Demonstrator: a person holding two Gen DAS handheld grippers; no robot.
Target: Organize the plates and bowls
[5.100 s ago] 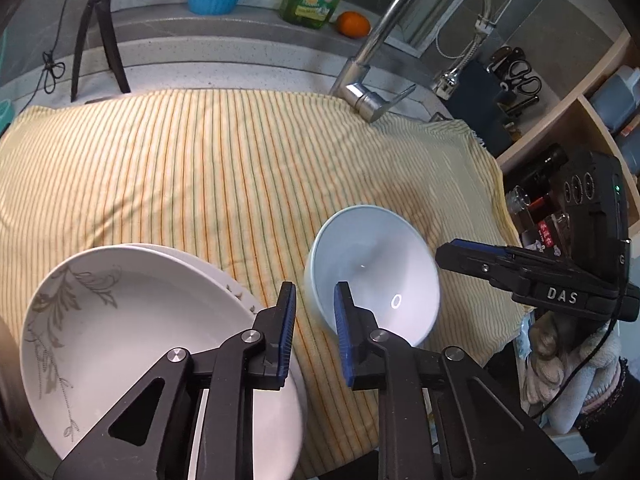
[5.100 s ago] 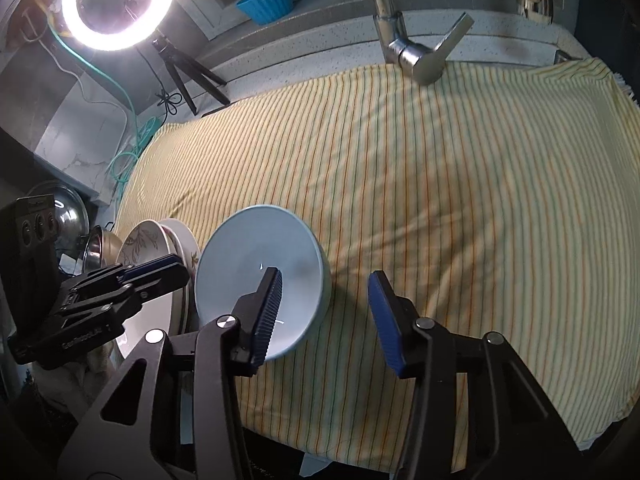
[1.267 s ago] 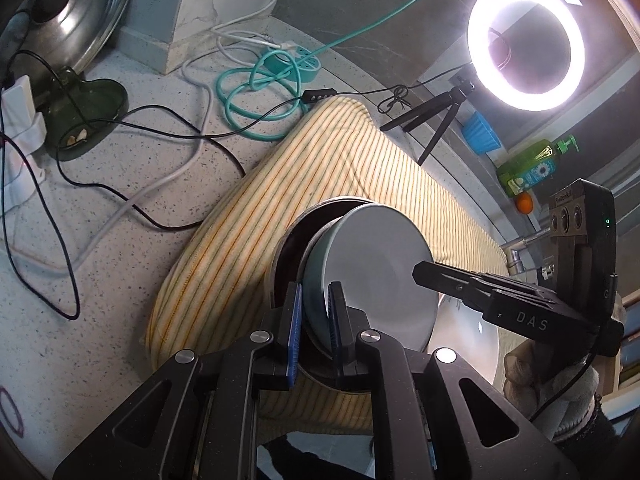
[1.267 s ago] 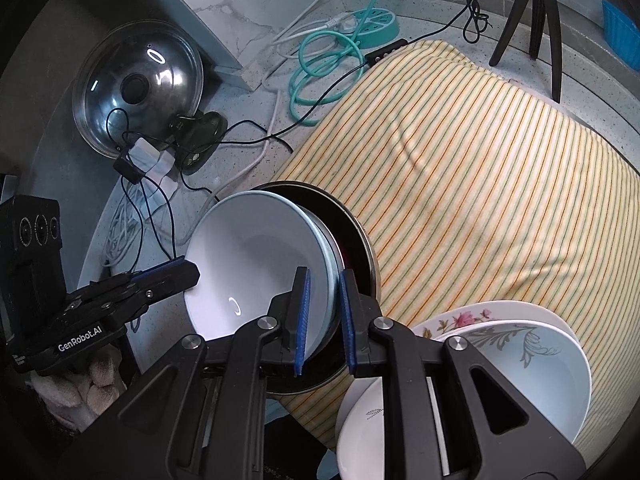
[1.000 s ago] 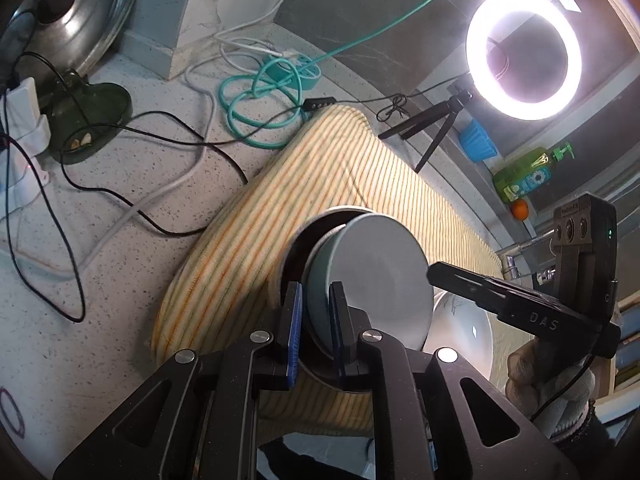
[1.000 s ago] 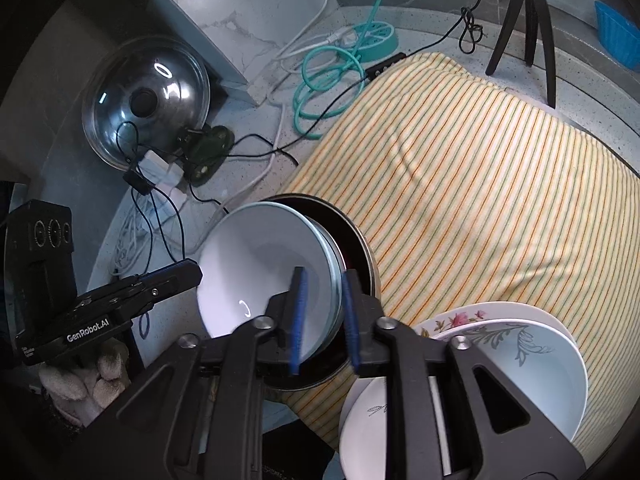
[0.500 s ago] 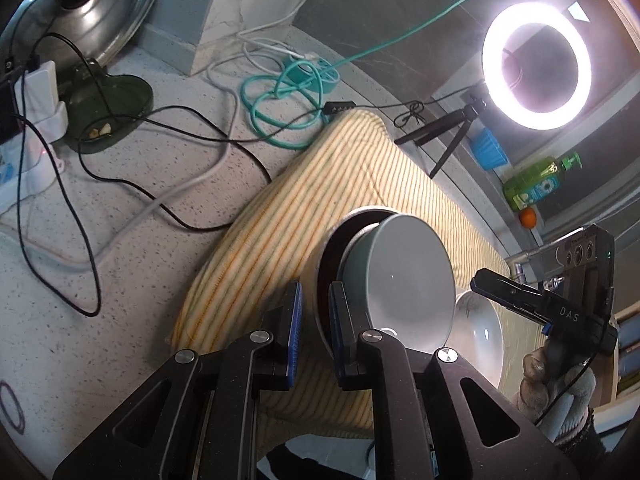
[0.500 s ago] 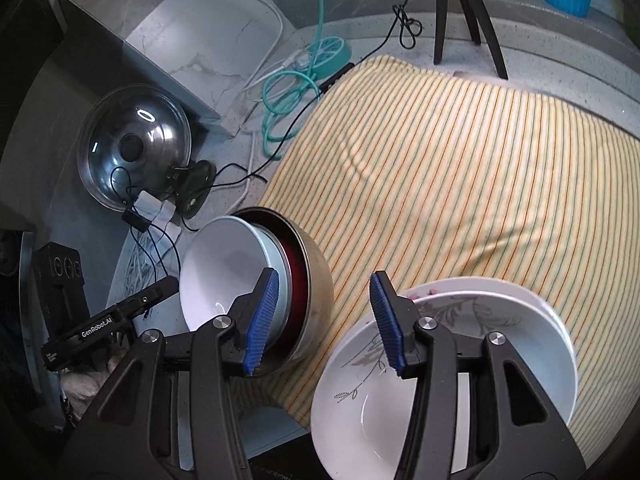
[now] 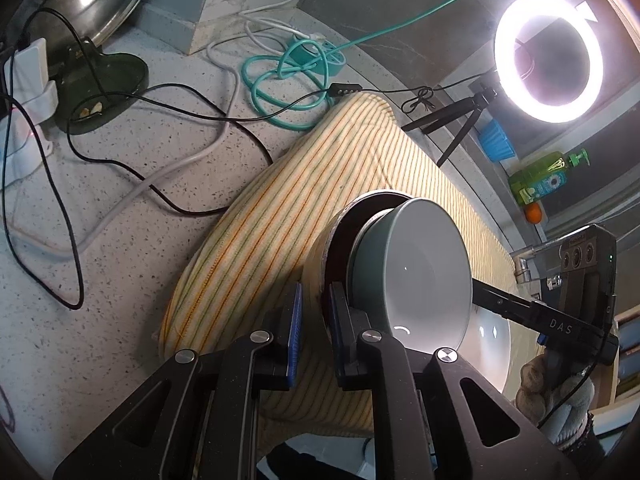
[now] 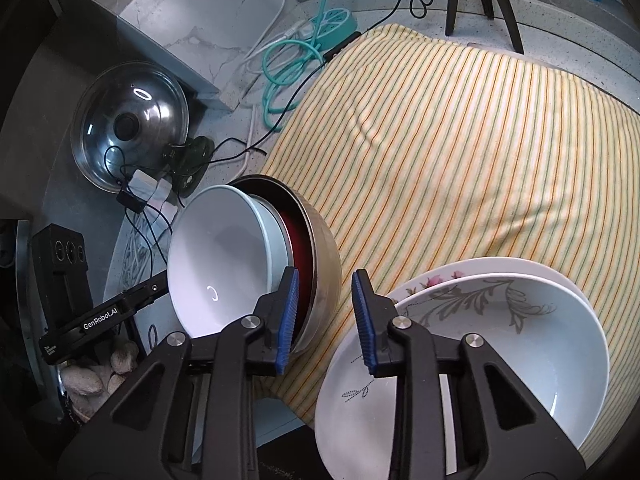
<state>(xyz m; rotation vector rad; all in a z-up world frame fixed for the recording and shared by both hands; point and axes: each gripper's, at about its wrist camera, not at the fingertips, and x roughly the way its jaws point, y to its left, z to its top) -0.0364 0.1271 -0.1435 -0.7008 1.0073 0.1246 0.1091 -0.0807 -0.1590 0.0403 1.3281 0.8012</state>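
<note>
A pale blue bowl (image 9: 416,264) (image 10: 224,256) sits nested in a steel bowl with a red inside (image 10: 320,248) (image 9: 320,240) on the striped cloth's left end. My left gripper (image 9: 314,320) is at the steel bowl's near rim, jaws a little apart, and I cannot tell whether it pinches the rim. My right gripper (image 10: 326,312) is open and empty, its left finger (image 10: 289,312) by the steel bowl, its right finger above the stack of white floral plates (image 10: 480,332).
The yellow striped cloth (image 10: 460,140) covers the counter. Left of it lie cables (image 9: 120,184), a teal cord coil (image 9: 292,76), a glass pot lid (image 10: 128,124) and a charger. A ring light on a tripod (image 9: 548,52), a blue cup and a green bottle stand at the back.
The right gripper let go of the blue bowl, opened and drew back toward the plates. The left gripper released the blue bowl's rim and now sits at the steel bowl's rim.
</note>
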